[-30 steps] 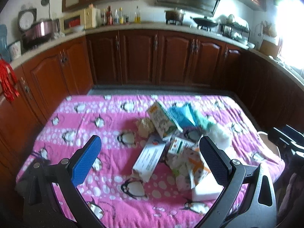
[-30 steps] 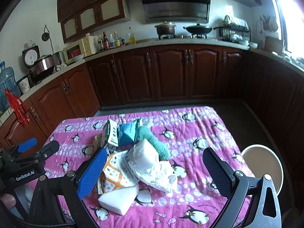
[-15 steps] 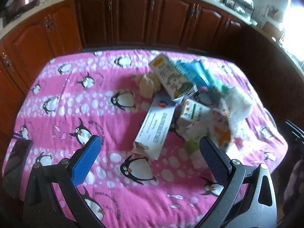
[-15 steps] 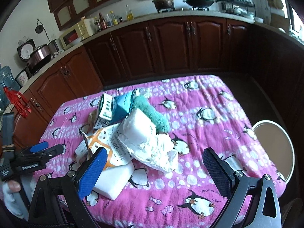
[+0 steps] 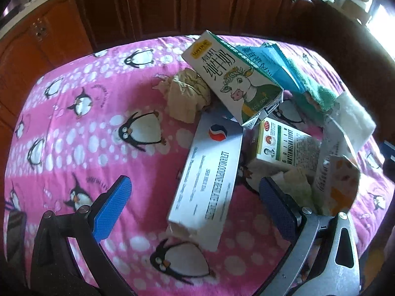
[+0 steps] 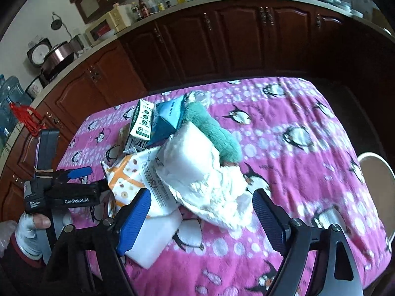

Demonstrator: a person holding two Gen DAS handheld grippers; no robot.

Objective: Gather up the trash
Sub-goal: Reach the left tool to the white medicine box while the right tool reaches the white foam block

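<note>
A heap of trash lies on the pink penguin tablecloth (image 5: 74, 128). My left gripper (image 5: 195, 185) hovers open over a long white box (image 5: 209, 167), which lies between its fingers untouched. Behind it are a milk carton (image 5: 234, 79), crumpled beige paper (image 5: 185, 96) and a small green-and-white box (image 5: 284, 148). My right gripper (image 6: 201, 194) is closing, its jaws still apart. A crumpled white wrapper (image 6: 197, 167) lies just ahead of them, unpinched. A white foam block (image 6: 158, 234) sits by its left finger, with an orange-patterned packet (image 6: 128, 175) beyond.
A teal fluffy cloth (image 6: 212, 133) and a blue pack (image 6: 167, 120) top the heap. A round white-rimmed object (image 6: 377, 187) stands off the table's right edge. Dark wooden cabinets (image 6: 222, 37) ring the table. A hand (image 6: 32, 222) holds the left gripper at the left.
Both grippers have dropped toward the heap and tipped downward. The left one now straddles the long white box. The right jaws have narrowed.
</note>
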